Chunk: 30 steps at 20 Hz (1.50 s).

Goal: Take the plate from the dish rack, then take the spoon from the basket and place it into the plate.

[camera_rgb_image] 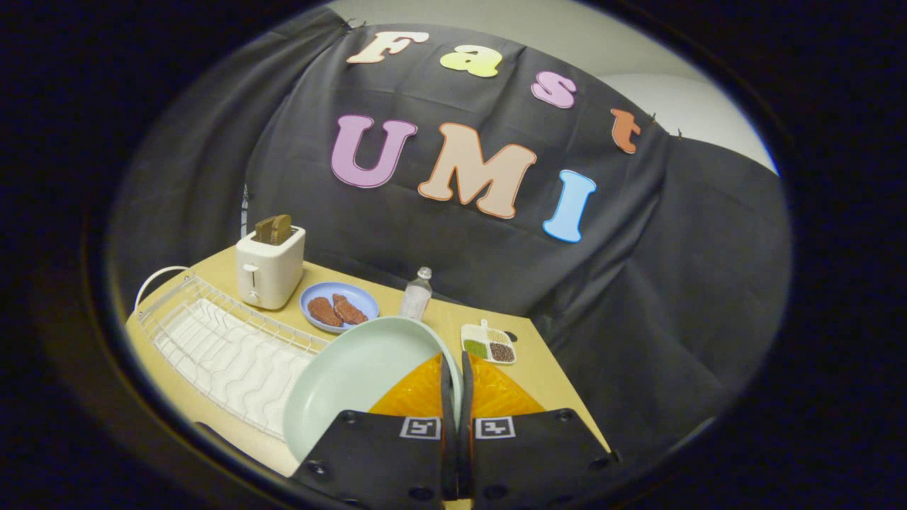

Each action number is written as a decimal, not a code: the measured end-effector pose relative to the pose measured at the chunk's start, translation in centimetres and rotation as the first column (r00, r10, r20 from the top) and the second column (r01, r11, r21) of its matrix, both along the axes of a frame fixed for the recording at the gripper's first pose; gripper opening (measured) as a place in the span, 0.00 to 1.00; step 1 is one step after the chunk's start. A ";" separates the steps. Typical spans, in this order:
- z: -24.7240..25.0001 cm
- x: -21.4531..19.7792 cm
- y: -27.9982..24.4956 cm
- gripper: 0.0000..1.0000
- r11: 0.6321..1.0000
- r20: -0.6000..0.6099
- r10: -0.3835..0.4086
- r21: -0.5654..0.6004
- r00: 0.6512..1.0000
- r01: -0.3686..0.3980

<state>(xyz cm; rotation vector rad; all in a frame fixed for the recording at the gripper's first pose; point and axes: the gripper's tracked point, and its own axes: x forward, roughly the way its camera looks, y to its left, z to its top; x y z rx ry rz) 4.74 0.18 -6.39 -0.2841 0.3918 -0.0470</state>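
Black cloth backed the booth; below it sat one tan tabletop. Count on the table: one white wire dish rack, its slots bare; one white toaster behind the rack with brown bread slices poking out of the top, number hard to tell; one small blue plate beside the toaster carrying two brown meat-like pieces; one clear bottle with a pale cap just past the blue plate, label unreadable; one small white divided dish with three fillings: green, dark brown, pale.

One pale green plate was off the rack, tilted on edge, its rim pinched in the gripper. Both fingers were pressed nearly together on that rim, one on each face. The plate hung just ahead of the fingers, over the rack's near end and the table.

Each finger block carried one square black-and-white marker, two in total. No brand text was legible on any item.
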 end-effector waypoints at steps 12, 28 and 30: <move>-7.3 -3.0 -5.3 0.04 0.991 -0.142 0.066 0.128 0.988 -0.048; -17.2 -5.2 -9.2 0.04 0.964 -0.226 0.139 0.254 0.964 -0.079; -18.0 -4.9 -9.9 0.04 0.955 -0.233 0.133 0.292 0.963 -0.061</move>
